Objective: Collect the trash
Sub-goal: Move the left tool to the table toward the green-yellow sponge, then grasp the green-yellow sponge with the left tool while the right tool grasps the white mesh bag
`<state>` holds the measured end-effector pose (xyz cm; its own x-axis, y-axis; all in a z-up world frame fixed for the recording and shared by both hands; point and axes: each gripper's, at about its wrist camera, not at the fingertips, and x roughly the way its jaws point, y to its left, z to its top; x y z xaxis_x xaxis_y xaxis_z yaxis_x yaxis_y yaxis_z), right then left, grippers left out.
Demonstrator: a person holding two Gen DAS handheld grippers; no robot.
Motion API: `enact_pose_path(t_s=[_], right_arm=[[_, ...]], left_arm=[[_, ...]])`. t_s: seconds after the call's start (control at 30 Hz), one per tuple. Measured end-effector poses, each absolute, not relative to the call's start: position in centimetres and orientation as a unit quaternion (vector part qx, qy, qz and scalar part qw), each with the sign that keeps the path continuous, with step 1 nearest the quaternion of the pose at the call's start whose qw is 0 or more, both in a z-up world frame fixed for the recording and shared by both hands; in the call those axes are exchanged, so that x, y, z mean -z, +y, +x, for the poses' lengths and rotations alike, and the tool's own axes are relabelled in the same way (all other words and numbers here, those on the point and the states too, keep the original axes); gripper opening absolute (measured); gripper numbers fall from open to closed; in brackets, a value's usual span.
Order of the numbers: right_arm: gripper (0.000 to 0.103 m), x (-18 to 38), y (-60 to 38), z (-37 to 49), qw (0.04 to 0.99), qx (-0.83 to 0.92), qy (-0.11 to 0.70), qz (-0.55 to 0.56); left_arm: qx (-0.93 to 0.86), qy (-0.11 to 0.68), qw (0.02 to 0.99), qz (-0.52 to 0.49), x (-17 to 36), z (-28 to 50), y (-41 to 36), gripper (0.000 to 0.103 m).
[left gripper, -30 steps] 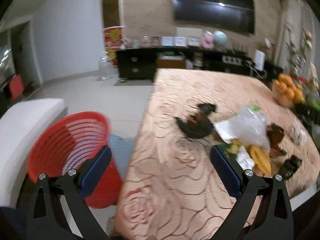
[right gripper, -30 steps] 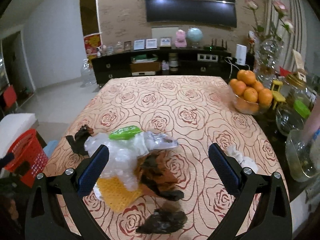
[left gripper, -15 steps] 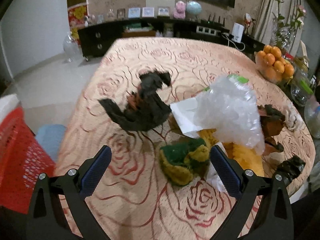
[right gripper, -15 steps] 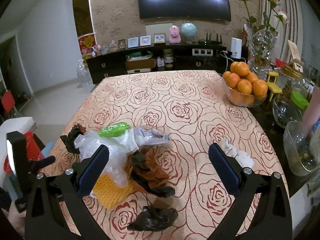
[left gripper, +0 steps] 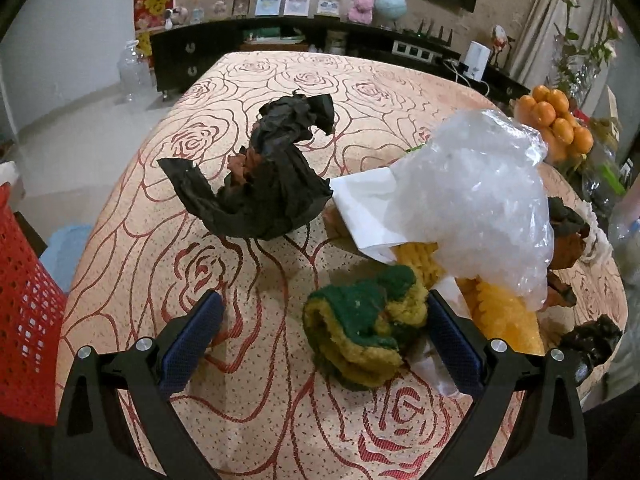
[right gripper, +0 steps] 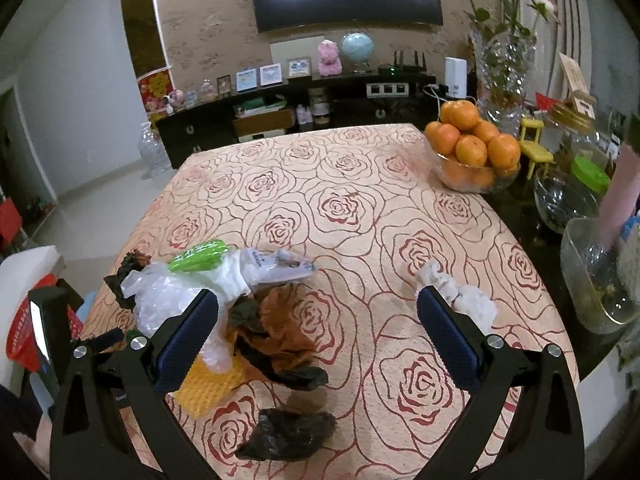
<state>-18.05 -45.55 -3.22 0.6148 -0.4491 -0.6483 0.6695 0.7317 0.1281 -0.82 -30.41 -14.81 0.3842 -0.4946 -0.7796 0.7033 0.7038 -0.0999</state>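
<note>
Seen from the left wrist, the red basket (left gripper: pixel 24 320) sits at 9 o'clock, off the table edge, and the left gripper (left gripper: pixel 324 336) hovers low over the rose-patterned tablecloth (left gripper: pixel 248 420) with its jaws spread wide and nothing clamped between them. Inside that gap, close to the right finger at about 4 o'clock, lies a rolled green-and-yellow sponge (left gripper: pixel 360 332); whether the finger touches it I cannot tell. At 12 o'clock from the gripper a crumpled black bag (left gripper: pixel 268 188) rests on the cloth, and toward 2 o'clock a clear plastic bag (left gripper: pixel 480 208) is heaped over white paper (left gripper: pixel 364 208) and a yellow waffle-textured cloth (left gripper: pixel 500 320), with a small dark wad (left gripper: pixel 592 340) at 3 o'clock near the table edge. In the right wrist view the same heap lies at 9 to 10 o'clock, its clear plastic topped by a green wrapper (right gripper: pixel 200 254). The right gripper (right gripper: pixel 318 336) also stands wide open and holds nothing; between its fingers lie brown and black crumpled wrappers (right gripper: pixel 280 340), with a black plastic wad (right gripper: pixel 288 432) below at 6 o'clock. A white tissue wad (right gripper: pixel 460 296) sits just beside the right fingertip at 2 o'clock, and a bowl of oranges (right gripper: pixel 472 148) stands far off at 1 o'clock
</note>
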Motion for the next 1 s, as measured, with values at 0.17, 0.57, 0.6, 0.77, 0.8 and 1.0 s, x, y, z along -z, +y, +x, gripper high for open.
enact_pose_path(t_s=[0.17,0.57,0.6,0.77,0.8,1.0], right_arm=[[0.096,3.2,-46.5,-18.9,0.874,0.333,0.296,0.194],[0.096,4.4,-48.9,-20.0,0.857,0.344,0.297,0.244],[0.096,4.4,-49.2,-20.1,0.855,0.346,0.297,0.248],[0.096,4.2,-51.4,-22.2,0.844,0.369,0.277,0.274],[0.096,4.2,-52.1,-23.0,0.839,0.378,0.270,0.282],[0.096,5.7,-54.8,-25.3,0.810,0.415,0.275,0.311]], left_arm=[[0.367,0.423,0.819,0.123,14.6,-1.0,-30.2,0.093],[0.423,0.417,0.797,0.107,14.2,-2.4,-30.1,0.046],[0.423,0.420,0.796,0.103,14.1,-2.3,-30.0,0.045],[0.411,0.420,0.804,0.088,13.0,-1.6,-28.7,0.044],[0.409,0.417,0.807,0.086,12.7,-1.5,-28.5,0.045],[0.390,0.384,0.833,0.081,9.9,-1.3,-26.5,0.045]])
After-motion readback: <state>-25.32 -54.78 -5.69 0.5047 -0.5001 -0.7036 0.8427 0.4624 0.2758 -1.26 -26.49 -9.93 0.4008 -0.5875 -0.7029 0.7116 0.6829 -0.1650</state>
